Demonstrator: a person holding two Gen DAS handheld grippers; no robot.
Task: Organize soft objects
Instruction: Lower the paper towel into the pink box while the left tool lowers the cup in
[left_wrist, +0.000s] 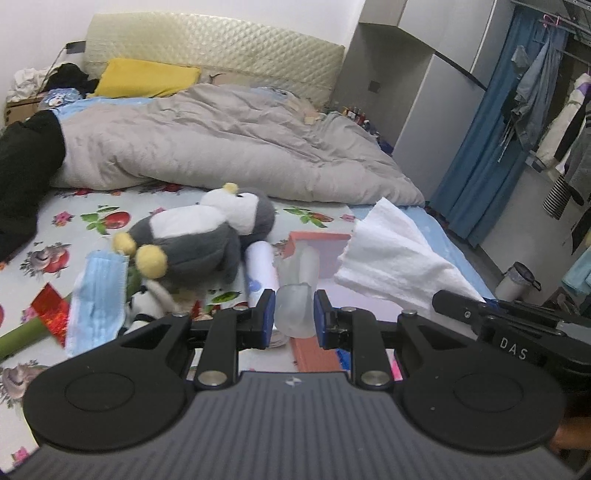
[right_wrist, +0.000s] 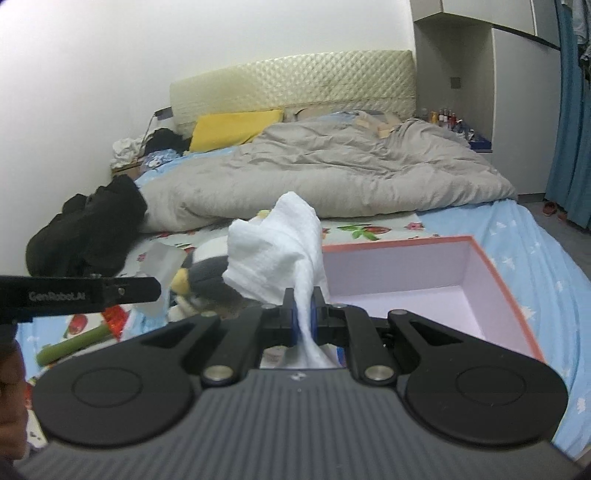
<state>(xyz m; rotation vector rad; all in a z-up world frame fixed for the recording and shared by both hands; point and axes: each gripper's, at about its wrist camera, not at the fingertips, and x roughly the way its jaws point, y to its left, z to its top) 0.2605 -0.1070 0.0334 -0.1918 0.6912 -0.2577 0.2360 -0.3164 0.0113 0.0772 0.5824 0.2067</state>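
My left gripper (left_wrist: 294, 319) is shut on a frosted translucent soft piece (left_wrist: 297, 302) and holds it above the bed. Its black finger (right_wrist: 122, 290) shows in the right wrist view with that piece (right_wrist: 162, 262) at its tip. My right gripper (right_wrist: 303, 312) is shut on a white cloth (right_wrist: 273, 243), which bunches up above the jaws. The cloth (left_wrist: 399, 254) also hangs at the right in the left wrist view. An open pink box with a coral rim (right_wrist: 391, 244) lies on the bed just ahead. A grey and white penguin plush (left_wrist: 199, 236) lies left of the box.
A blue face mask (left_wrist: 98, 291), a white roll (left_wrist: 260, 269), a small black-and-white plush (left_wrist: 147, 302), a red shiny packet (left_wrist: 50, 306) and a green stick (left_wrist: 22, 332) lie on the flowered sheet. Behind them are a grey duvet (left_wrist: 221, 144), a yellow pillow (left_wrist: 144, 77) and black clothes (right_wrist: 85, 232).
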